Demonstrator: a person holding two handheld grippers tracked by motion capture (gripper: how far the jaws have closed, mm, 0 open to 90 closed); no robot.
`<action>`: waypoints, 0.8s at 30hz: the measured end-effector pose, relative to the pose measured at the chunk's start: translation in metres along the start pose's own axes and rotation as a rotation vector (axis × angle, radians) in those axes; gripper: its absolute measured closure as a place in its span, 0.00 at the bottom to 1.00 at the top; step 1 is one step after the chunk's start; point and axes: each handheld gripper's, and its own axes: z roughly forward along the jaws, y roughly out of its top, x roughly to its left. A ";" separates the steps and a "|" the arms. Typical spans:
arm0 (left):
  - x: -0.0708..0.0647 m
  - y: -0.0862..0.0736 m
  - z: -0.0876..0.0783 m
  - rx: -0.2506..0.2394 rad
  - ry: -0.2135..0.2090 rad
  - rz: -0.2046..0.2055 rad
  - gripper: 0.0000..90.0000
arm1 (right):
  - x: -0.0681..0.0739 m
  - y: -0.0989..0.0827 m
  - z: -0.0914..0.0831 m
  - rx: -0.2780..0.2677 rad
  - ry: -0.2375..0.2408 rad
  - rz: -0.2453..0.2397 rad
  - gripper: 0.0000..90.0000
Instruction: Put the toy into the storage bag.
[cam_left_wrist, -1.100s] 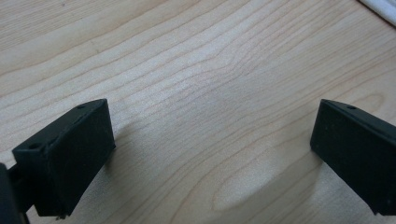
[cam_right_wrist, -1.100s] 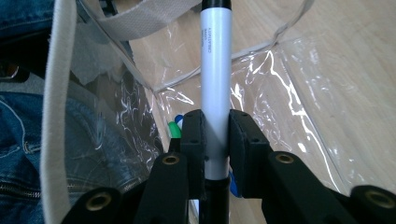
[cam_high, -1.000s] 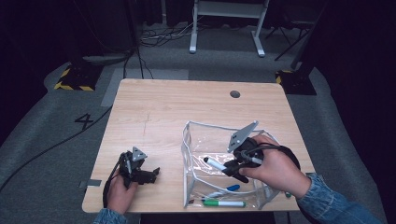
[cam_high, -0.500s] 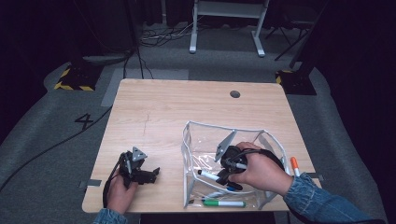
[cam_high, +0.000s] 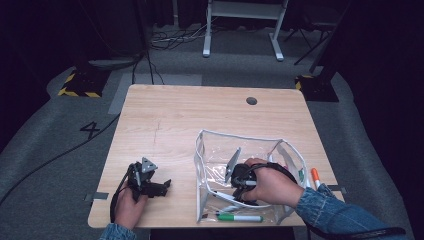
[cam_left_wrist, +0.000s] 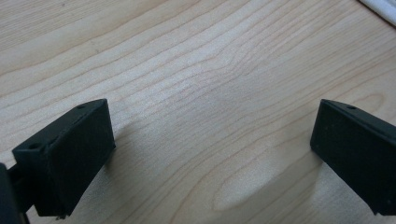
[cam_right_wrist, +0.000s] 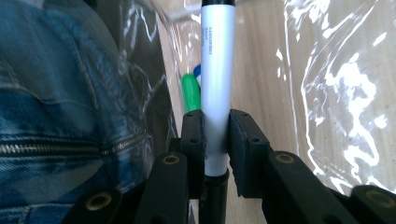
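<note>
- The right gripper (cam_right_wrist: 215, 135) held a white cylindrical marker (cam_right_wrist: 215, 88), its two black jaws pressed against opposite sides of the barrel near one end.
- The marker's long axis ran straight out ahead of the jaws, in line with the gripper; its dark far end lay beyond the fingertips, and a short dark stub showed behind them.
- In the high view the right gripper (cam_high: 245, 176) sat inside the open mouth of a clear plastic zip pouch with a white rim (cam_high: 200, 165), so the held marker was already within the pouch walls.
- Ahead of the jaws and slightly to one side, a green-capped marker (cam_right_wrist: 190, 95) and a blue tip lay on the pouch floor; whether the held marker touched them could not be told.
- An orange-capped marker (cam_high: 315, 176) lay outside the pouch, on the light wooden table (cam_high: 190, 115).
- The left gripper (cam_high: 159, 186) rested on the table well apart from the pouch, jaws wide, with bare wood between them (cam_left_wrist: 210, 140).
- Judgement: the right hand was the nearer, and release would call for parting the jaws with the marker low over the pouch floor.
</note>
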 end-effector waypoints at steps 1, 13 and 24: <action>0.000 0.000 0.000 0.000 0.000 0.001 0.00 | -0.001 0.000 0.003 0.014 -0.003 -0.008 0.85; 0.000 0.000 0.000 0.000 0.000 0.000 0.00 | 0.002 -0.002 0.011 0.076 -0.013 -0.030 0.85; 0.000 0.000 0.000 0.000 0.000 0.000 0.00 | 0.003 -0.004 -0.006 -0.056 -0.047 0.012 0.59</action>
